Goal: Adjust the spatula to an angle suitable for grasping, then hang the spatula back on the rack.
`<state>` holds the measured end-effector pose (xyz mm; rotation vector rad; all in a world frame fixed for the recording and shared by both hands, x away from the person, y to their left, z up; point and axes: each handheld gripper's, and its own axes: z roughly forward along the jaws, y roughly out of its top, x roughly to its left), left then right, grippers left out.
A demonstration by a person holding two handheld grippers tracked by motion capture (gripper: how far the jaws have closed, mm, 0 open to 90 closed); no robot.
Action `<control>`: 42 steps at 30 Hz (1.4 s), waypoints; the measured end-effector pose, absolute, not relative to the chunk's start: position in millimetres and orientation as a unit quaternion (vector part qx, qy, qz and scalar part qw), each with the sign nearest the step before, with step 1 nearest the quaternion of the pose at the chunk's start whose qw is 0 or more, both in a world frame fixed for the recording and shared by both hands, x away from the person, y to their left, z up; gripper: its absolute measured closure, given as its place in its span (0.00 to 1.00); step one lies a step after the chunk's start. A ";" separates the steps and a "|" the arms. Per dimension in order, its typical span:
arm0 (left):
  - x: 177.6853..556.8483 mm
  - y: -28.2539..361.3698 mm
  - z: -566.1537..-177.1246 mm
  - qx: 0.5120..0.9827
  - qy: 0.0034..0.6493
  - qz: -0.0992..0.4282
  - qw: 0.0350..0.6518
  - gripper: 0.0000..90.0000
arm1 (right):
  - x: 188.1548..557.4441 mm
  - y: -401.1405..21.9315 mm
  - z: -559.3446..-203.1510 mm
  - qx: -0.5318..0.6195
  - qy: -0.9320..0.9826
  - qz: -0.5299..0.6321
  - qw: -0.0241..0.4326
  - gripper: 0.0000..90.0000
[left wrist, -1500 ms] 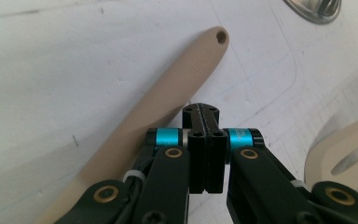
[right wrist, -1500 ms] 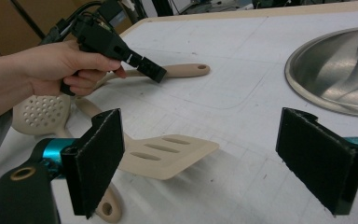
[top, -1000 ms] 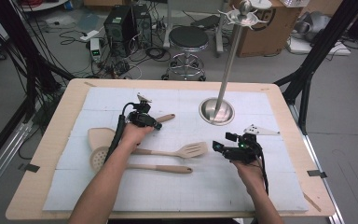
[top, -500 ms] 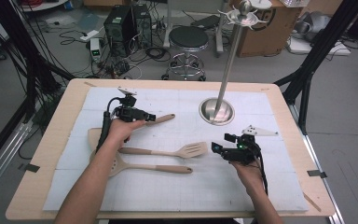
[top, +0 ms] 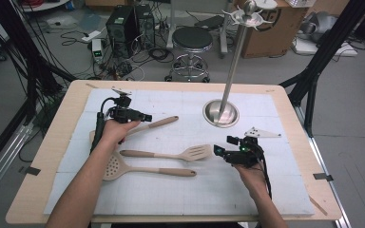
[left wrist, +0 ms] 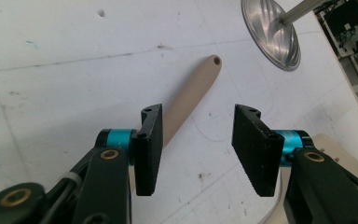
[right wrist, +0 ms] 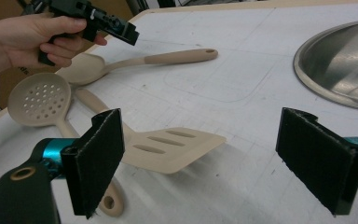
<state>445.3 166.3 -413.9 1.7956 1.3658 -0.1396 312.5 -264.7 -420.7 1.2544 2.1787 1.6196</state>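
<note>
— on the table's left side, the left gripper [top: 145, 117] hangs spread over the spoon [left wrist: 186, 95], pinching nothing.
— if it shuts there, one pad could knock the handle away.
— the right gripper [right wrist: 214, 163] sits spread by the spatula [right wrist: 170, 148].

beige spoon [top: 145, 127] lying flat on mat, handle toward stand

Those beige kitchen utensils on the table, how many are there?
3. A spoon lies below the left gripper, a slotted spatula in the middle of the mat beside the right gripper, and a perforated skimmer nearest the person. None seems hidden.
</note>
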 end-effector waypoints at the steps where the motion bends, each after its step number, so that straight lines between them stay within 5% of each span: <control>1: 445.7 168.3 -414.7 0.717 0.549 -0.056 0.425 0.60 | 312.4 -264.0 -420.7 0.422 0.726 0.538 0.072 0.16; 19: 449.8 180.1 -426.2 0.738 0.549 -0.051 0.389 0.55 | 309.4 -264.3 -421.4 0.420 0.729 0.536 0.074 0.16; 42: 445.7 163.9 -438.5 0.810 0.495 -0.039 0.314 0.65 | 310.3 -265.9 -422.5 0.423 0.727 0.537 0.068 0.16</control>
